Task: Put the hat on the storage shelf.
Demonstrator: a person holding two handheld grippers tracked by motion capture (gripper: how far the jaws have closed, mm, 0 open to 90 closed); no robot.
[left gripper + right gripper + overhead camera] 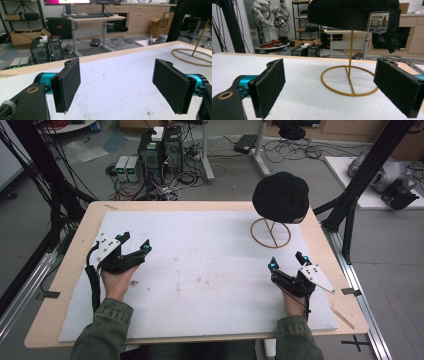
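Observation:
A black cap (pixel 280 196) with a "DENIM" patch (pixel 378 22) sits on a thin gold wire stand (pixel 270 233) at the back right of the white mat (pixel 200 270). My right gripper (pixel 287 261) rests open near the mat's right front, aimed at the stand (pixel 350 80), with nothing between its pads. At the left side my left gripper (pixel 134 241) is open too, low over the mat, its jaws wide apart and empty. The stand's ring (pixel 190 56) appears far off in the left gripper view.
The mat lies on a wooden table (pixel 75 250). Black frame posts (pixel 365 175) stand at the right rear corner. Computers and cables (pixel 155 155) sit on the floor behind the table. A black tape strip (pixel 352 291) marks the right edge.

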